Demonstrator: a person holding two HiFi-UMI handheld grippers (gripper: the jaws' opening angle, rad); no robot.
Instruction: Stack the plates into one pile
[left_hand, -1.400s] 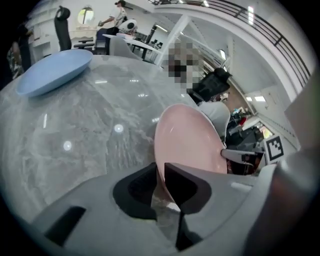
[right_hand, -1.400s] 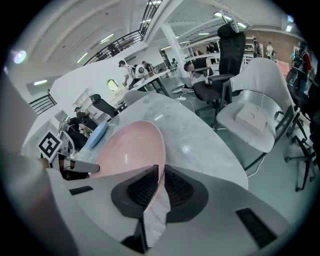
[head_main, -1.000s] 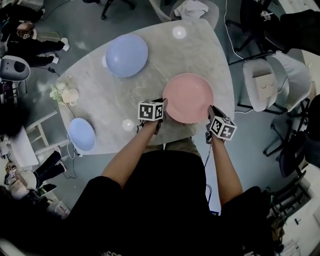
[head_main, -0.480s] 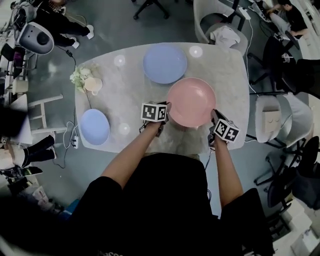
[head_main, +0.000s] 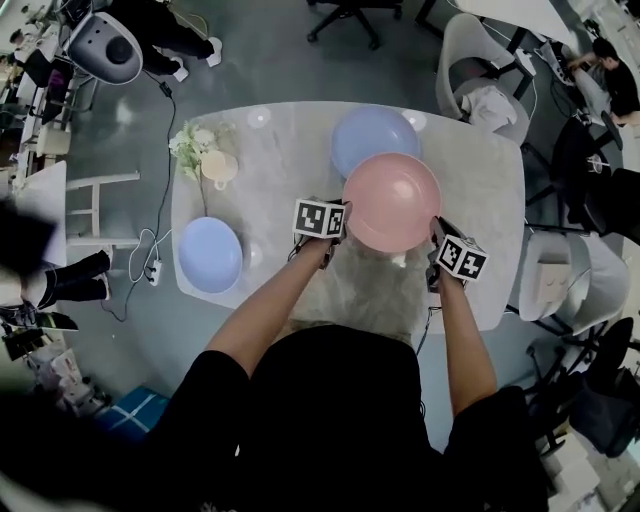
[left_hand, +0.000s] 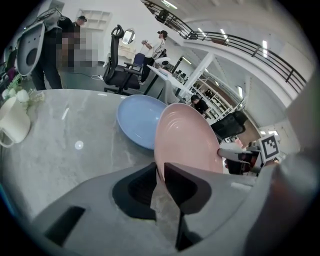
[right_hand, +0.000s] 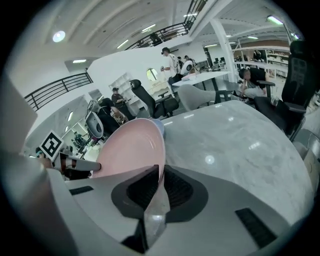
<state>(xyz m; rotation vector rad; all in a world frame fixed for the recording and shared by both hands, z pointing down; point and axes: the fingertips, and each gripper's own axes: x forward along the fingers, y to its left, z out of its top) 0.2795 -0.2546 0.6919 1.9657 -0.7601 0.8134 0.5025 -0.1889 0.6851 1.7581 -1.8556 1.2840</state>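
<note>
Because the pink plate (head_main: 391, 201) looked too wide for one grip, I held it over the tabletop (head_main: 280, 170) by opposite rims, left gripper (head_main: 338, 226) and right gripper (head_main: 435, 233) each with jaws pinched narrow on its edge, its far side hiding part of the larger blue plate (head_main: 366, 134) beneath.

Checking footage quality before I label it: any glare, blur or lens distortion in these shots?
Head view: fairly sharp, bright glints on the marble table. Left gripper view: strong fisheye, dark corners, pink plate crisp. Right gripper view: same bending, glare spots on the table.
</note>
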